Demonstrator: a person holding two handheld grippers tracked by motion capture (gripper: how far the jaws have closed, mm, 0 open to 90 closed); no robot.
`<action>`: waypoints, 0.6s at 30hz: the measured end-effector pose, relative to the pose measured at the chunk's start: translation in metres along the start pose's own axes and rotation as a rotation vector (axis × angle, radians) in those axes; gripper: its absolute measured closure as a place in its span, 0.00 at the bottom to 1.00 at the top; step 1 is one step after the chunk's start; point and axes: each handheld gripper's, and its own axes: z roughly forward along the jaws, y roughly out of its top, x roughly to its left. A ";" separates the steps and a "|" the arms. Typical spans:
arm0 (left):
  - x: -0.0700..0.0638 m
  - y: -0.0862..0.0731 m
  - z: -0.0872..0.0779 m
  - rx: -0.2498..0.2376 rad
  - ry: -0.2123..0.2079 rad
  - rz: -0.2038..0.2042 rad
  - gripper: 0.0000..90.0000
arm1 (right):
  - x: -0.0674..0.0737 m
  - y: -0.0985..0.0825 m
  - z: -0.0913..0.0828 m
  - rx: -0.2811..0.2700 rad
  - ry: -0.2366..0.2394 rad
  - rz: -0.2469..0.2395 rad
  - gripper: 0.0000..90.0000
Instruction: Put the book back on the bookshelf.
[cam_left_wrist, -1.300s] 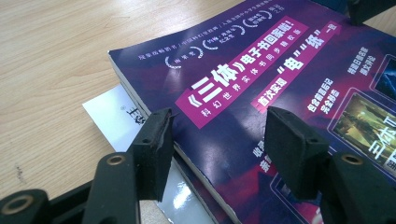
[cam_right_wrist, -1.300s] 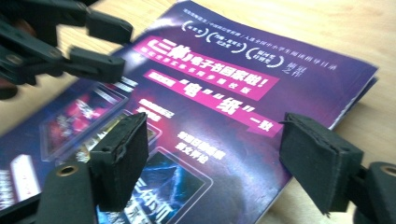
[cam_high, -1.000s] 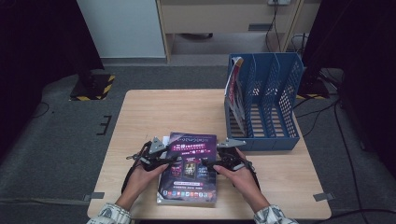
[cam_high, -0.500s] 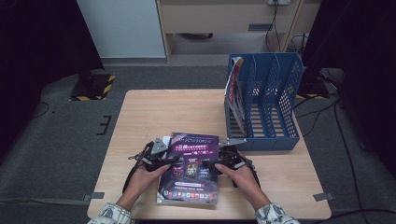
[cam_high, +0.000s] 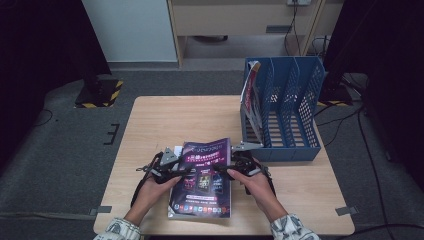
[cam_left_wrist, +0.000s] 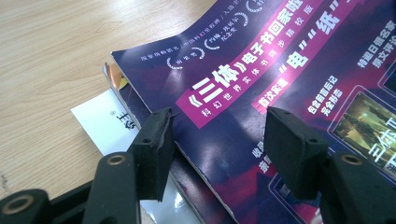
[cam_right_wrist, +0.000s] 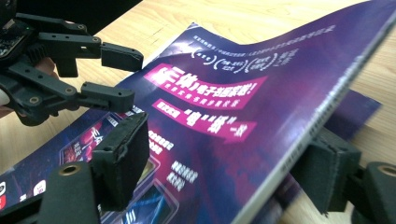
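Note:
A purple magazine (cam_high: 205, 175) lies on the wooden table (cam_high: 180, 120) on top of another magazine (cam_right_wrist: 355, 109). My left gripper (cam_high: 184, 171) is at its left edge, jaws open. In the left gripper view my left gripper (cam_left_wrist: 224, 140) has one pad beside the cover's (cam_left_wrist: 261, 84) edge and one above the cover. My right gripper (cam_high: 227, 167) is at the right edge. In the right gripper view my right gripper (cam_right_wrist: 224, 161) straddles the raised spine edge of the cover (cam_right_wrist: 224, 116). One pad is under the edge and one is well above the cover. Its jaws have just been closing and do not press on the magazine.
A blue slotted file rack (cam_high: 285, 110) stands at the table's right back, with a magazine (cam_high: 252, 100) upright in its left slot. A white paper (cam_left_wrist: 107, 121) sticks out under the stack's left edge. My left gripper (cam_right_wrist: 135, 77) also appears across the cover.
The right gripper has shifted slightly at the magazine's right edge. The left gripper and the magazine stay where they were.

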 end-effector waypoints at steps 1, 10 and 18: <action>0.000 0.000 0.000 -0.001 -0.001 -0.001 0.47 | 0.000 0.003 0.003 0.006 0.009 -0.002 0.28; 0.000 -0.001 0.000 -0.005 -0.001 0.000 0.47 | -0.003 0.011 0.021 0.057 0.045 -0.025 0.30; 0.000 -0.001 0.000 -0.008 0.002 -0.009 0.47 | -0.008 0.012 0.027 0.058 0.057 -0.037 0.29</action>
